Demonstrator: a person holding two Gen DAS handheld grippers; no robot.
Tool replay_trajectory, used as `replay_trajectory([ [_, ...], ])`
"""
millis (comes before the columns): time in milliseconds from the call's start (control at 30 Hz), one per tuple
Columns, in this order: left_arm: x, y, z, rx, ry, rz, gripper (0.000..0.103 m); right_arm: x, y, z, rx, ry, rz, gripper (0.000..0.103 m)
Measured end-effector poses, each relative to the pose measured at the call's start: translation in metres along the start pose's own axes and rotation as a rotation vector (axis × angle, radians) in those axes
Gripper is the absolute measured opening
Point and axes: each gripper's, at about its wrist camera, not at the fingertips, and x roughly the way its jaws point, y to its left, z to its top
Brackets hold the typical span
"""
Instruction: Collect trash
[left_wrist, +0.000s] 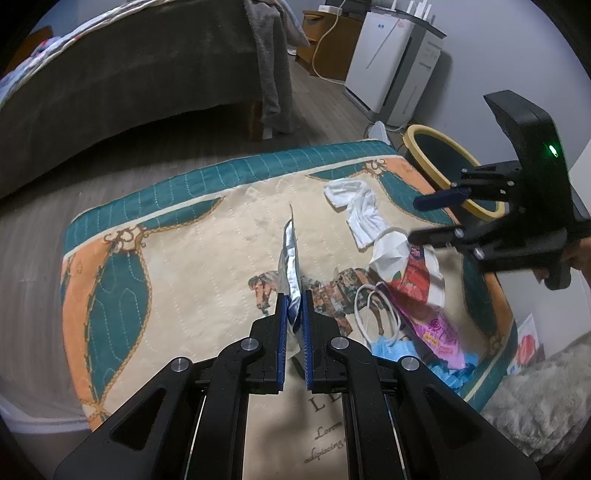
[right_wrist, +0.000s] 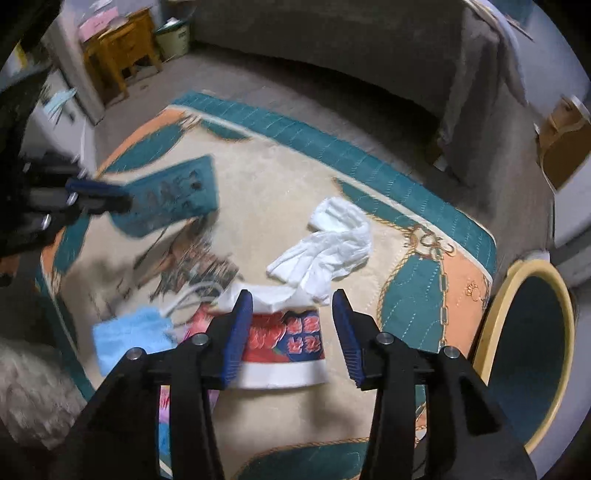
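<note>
Left tongs (left_wrist: 293, 306): we see them clamped on a silver foil wrapper (left_wrist: 290, 258).
Right tongs (right_wrist: 293, 325): parted, holding nothing, above red wrapper (right_wrist: 284, 339).
Bin (right_wrist: 532, 354): right of mat (right_wrist: 266, 192).

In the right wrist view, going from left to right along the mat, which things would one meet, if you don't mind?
Teal wrapper held by the left gripper → blue face mask → red printed packet → white cloth → yellow-rimmed bin.

The left gripper (left_wrist: 293, 299) points steeply down, jaws clamped on a foil wrapper (left_wrist: 289, 254). At its two o'clock the right gripper (right_wrist: 293, 301) — jaws parted, nothing gripped — tilts down too, a hand (left_wrist: 574, 258) on its handle.
</note>
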Motion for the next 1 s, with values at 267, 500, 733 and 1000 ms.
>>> replay_trajectory([
  [267, 0.011, -0.003, -0.001, 0.017, 0.004, 0.021, 0.009, 0.035, -0.027, 0.012, 0.200, 0.002, -0.011, 0.045],
  [500, 0.018, 0.000, 0.000, 0.020, 0.000, 0.010, 0.009, 0.058, -0.021, 0.017, 0.205, 0.026, 0.008, 0.034],
  [733, 0.014, -0.002, 0.000, 0.024, -0.013, 0.006, 0.008, 0.047, -0.021, 0.016, 0.193, -0.011, 0.007, 0.005],
  [1000, -0.004, -0.020, 0.019, 0.039, -0.066, 0.012, 0.008, -0.008, -0.036, 0.009, 0.175, -0.123, -0.020, 0.005],
])
